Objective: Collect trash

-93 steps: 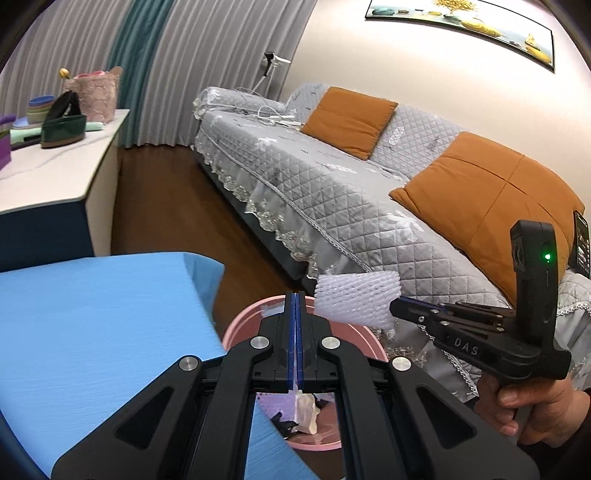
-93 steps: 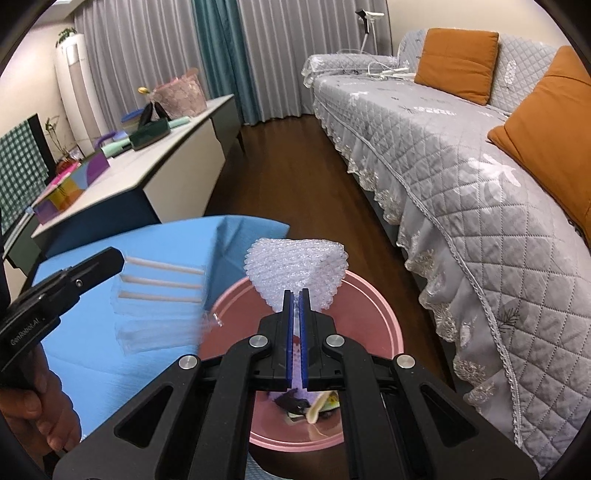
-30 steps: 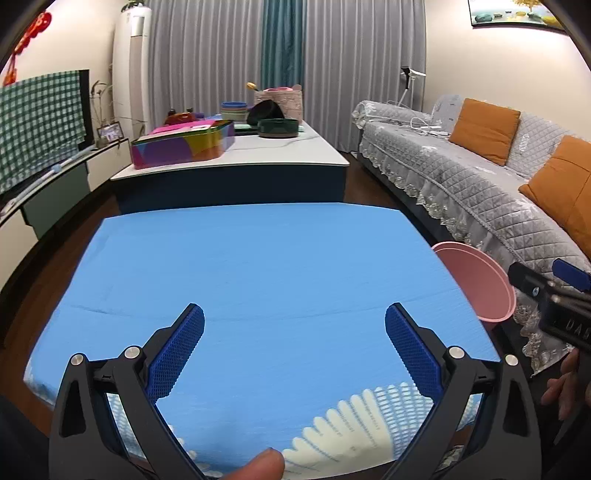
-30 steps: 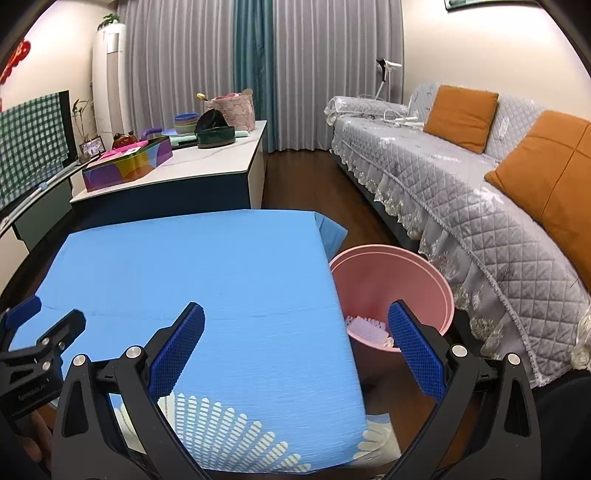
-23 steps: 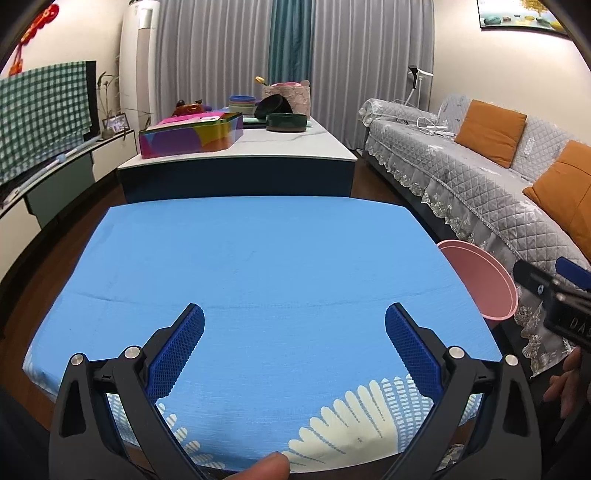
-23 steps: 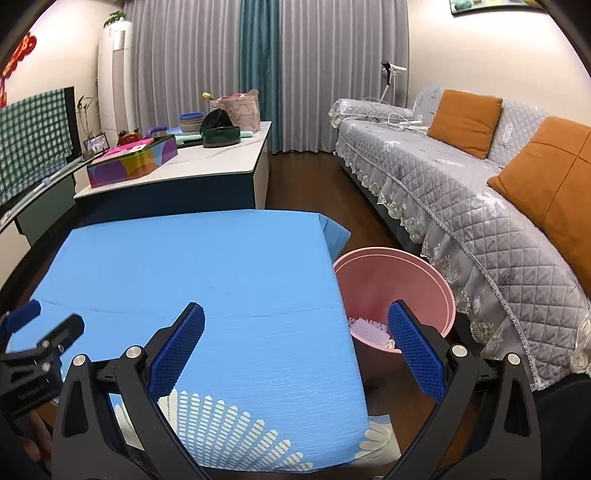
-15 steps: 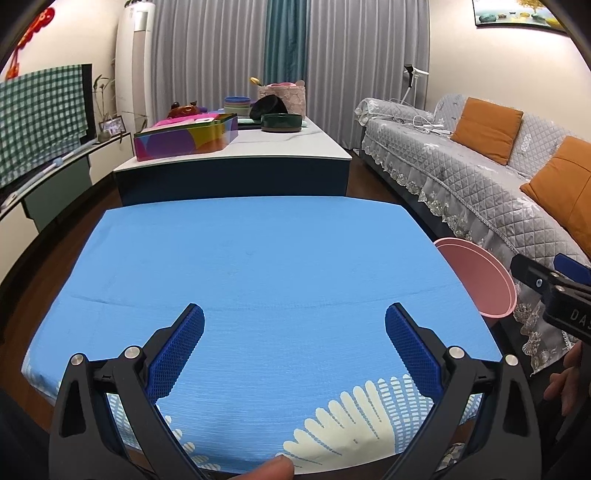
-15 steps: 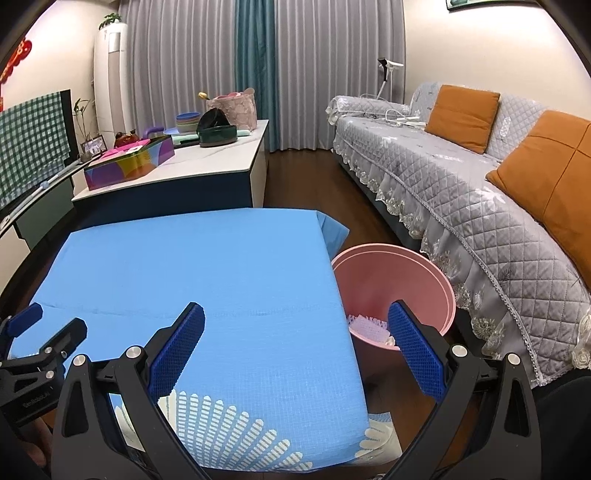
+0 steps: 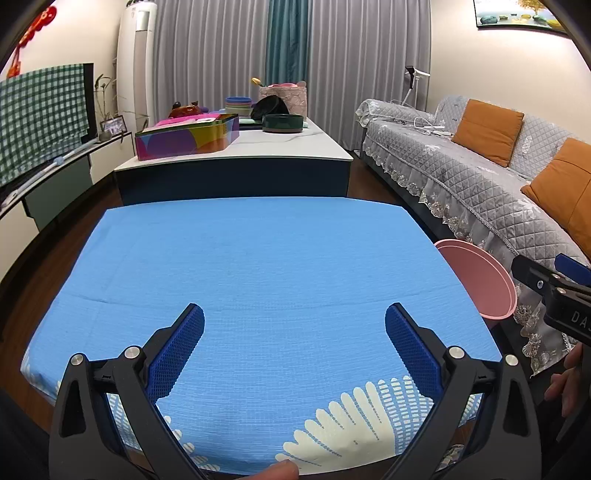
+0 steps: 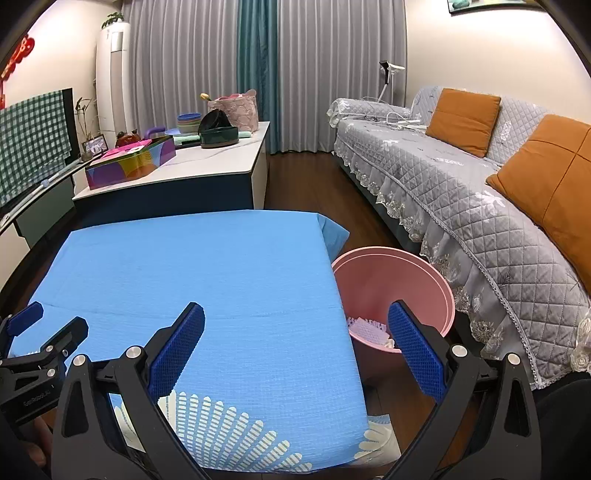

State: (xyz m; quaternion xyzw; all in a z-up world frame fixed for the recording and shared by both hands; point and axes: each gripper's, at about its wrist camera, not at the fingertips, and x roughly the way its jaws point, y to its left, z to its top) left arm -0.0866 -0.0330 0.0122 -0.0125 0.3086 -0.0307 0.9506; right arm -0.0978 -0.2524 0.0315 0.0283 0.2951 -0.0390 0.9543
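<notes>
Left tool [image 9: 294, 343]: jaws wide apart, empty; blue ribbed pads, black frame, above the counter.
Counter [image 10: 192, 266]: flat, under a woven blue cloth with a white fan print at the near edge.
Right tool [image 10: 296, 341]: jaws wide apart, empty.
Bin [image 10: 436, 284]: round pink plastic, on the floor just beside the counter's right edge.
Trash [image 10: 365, 326]: white foam netting inside the bin.
Sofa [image 10: 461, 206]: grey quilted cover, lace hem.

A home living room: a quilted grey sofa [image 10: 461, 192] with orange cushions [image 10: 463, 120], floor-length curtains [image 9: 295, 74], a framed picture [image 9: 517, 14] and wood flooring.
</notes>
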